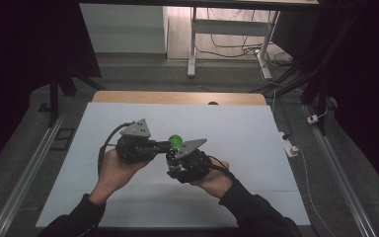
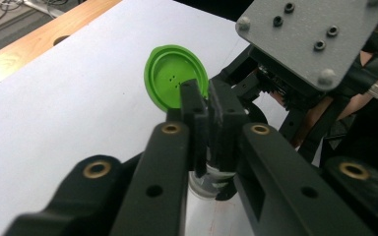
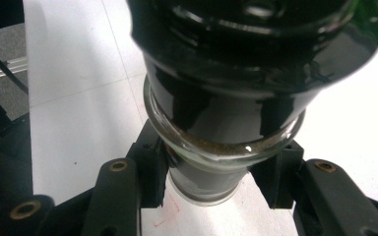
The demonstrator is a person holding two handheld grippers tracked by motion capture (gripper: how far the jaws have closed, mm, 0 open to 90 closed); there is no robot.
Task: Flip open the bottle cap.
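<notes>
I hold a small glass jar [image 3: 221,147] in my right tongs [image 3: 216,182], closed on its body above the white surface [image 1: 128,197]. My left tongs [image 2: 206,105] are narrow, pinched on the edge of the green flip lid [image 2: 170,73], which already stands open (still hinged, I think). What remains is probably pouring or closing. The room around is dark, with cables [image 1: 232,49] on the floor.

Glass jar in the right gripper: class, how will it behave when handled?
Probably slippery and breakable: the glass jar looks smooth and glossy. Likely top-heavy: its black cap is wider than the body the right gripper clamps. Round, so may roll.
</notes>
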